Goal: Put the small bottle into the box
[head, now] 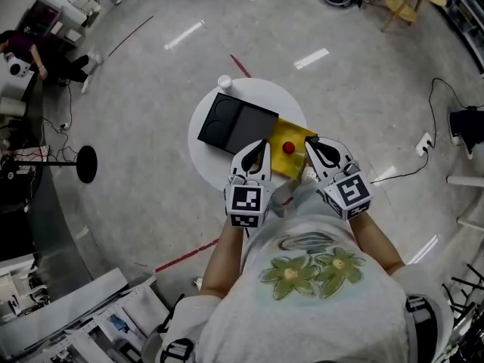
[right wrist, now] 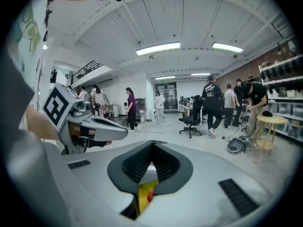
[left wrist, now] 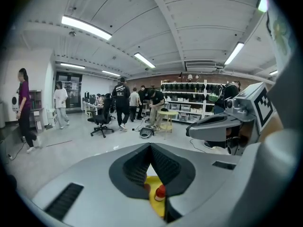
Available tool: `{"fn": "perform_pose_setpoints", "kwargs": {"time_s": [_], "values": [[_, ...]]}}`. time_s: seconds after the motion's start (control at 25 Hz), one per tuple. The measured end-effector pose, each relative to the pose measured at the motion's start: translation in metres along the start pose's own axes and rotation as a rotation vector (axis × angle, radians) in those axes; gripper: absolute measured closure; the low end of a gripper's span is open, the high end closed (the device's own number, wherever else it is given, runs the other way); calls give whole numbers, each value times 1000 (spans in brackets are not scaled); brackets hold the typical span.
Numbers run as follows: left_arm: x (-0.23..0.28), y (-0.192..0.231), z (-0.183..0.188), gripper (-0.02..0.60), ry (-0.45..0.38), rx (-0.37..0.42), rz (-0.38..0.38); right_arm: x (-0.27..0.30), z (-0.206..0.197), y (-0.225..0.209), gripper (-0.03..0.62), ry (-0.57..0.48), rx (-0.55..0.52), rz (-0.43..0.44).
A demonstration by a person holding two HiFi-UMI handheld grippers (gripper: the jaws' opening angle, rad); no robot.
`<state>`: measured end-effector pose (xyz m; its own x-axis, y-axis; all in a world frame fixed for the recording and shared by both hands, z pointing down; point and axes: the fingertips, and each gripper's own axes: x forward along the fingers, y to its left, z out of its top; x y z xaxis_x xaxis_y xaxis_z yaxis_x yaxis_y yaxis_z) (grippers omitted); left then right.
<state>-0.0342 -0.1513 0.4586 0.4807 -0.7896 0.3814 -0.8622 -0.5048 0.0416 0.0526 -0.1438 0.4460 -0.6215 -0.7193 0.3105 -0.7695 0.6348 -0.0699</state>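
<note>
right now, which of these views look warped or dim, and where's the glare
Head view: fisheye bends the glossy grey floor, which carries white glare streaks, and the edges go dim. Left gripper view: black round vignette, a blown-out ceiling strip light, the grey left claw soft up close. Right gripper view: same curved ceiling and vignette, the grey right claw also blurred.

Yellow item [head: 296, 133] is partly covered by left gripper [head: 262, 145] and right gripper [head: 313, 144]. Small bottle [head: 288, 147] is seen only as a red cap; its body is not resolved. Table [head: 261, 97] near rim is hidden. White object [head: 224, 82] at the far rim is too small to be identified.
</note>
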Motion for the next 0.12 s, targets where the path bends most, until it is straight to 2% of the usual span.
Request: {"fn": "perform_pose_setpoints", "kwargs": {"time_s": [0.12], "values": [[-3,1,3,581,-8,-2,-1,-3,0,1,592,-2,-4,-11]]}}
